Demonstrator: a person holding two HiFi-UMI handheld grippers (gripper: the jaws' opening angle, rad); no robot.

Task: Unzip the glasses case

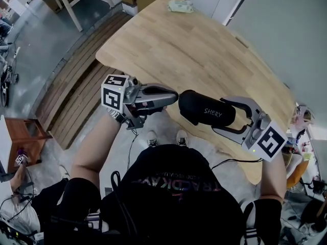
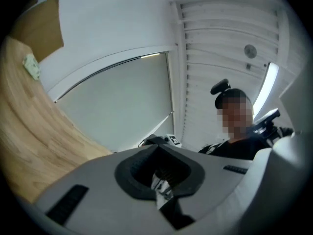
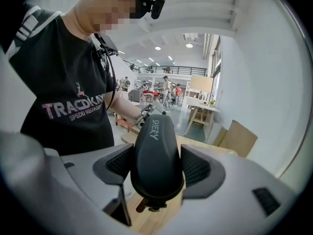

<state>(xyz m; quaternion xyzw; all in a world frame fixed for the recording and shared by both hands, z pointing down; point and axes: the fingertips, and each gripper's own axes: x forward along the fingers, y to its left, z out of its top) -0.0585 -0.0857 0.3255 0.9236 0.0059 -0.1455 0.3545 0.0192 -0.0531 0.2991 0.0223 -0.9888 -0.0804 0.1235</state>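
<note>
My right gripper (image 1: 220,115) is shut across a black oval glasses case (image 1: 207,111) printed SHERY and holds it in the air over the near edge of the wooden table (image 1: 204,50). In the right gripper view the case (image 3: 155,155) fills the gap between the pads (image 3: 195,169), and a small dark fitting hangs from its near end. My left gripper (image 1: 173,93) comes in from the left, its tip against the case's left end. Its jaws (image 2: 161,180) are shut on a small pale tab (image 2: 160,186), apparently the zip pull. The left gripper view does not show the case itself.
A pale green packet (image 1: 180,5) lies at the table's far end. To the left are wooden floor slats (image 1: 76,91) and a brown stool (image 1: 23,137). A white wall (image 1: 286,29) runs along the table's right side. My own legs are below.
</note>
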